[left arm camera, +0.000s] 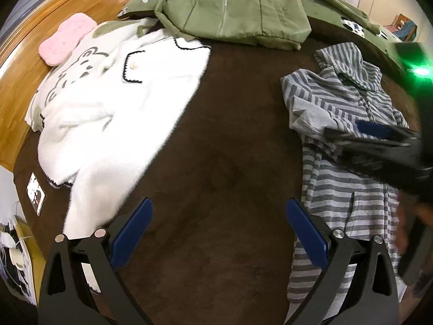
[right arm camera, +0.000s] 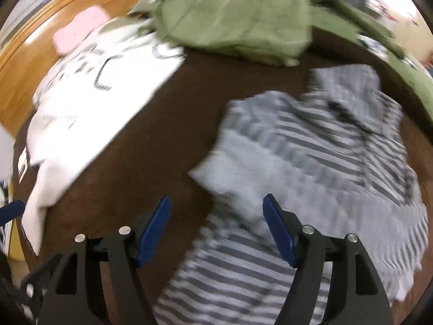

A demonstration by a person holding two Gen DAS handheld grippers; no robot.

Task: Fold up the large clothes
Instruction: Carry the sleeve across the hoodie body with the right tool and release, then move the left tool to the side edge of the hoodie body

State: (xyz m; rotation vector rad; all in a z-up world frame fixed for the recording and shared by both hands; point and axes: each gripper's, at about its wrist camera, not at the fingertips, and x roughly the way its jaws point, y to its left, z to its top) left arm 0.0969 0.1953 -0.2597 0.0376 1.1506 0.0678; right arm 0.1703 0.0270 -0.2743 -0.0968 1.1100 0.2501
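A grey and white striped hooded garment with a front zipper (left arm camera: 349, 140) lies spread on a dark brown fuzzy cover (left arm camera: 216, 149), at the right side in the left wrist view. Its hood points away from the camera and one sleeve is folded across the chest, with the ribbed cuff toward the middle of the cover.

The left gripper (left arm camera: 219, 233) hangs over the bare brown cover with its blue pads wide apart — nothing is between them. Its right-hand pad is just beside the edge of the striped garment.

The right gripper (right arm camera: 216, 230) is over the lower part of the same striped garment (right arm camera: 311, 162); this view is blurred. Its jaws stand well open. The light cuff fabric lies below, between the two blue pads, but the pads do not press on it. In the left wrist view this gripper (left arm camera: 379, 135) shows as a dark blurred shape above the garment's chest.

A fluffy white cardigan with black trim (left arm camera: 113, 113) lies at the left, an olive green zip jacket (left arm camera: 232, 13) at the far side, and a small pink cushion (left arm camera: 66, 38) on the wooden floor (left arm camera: 24, 81).
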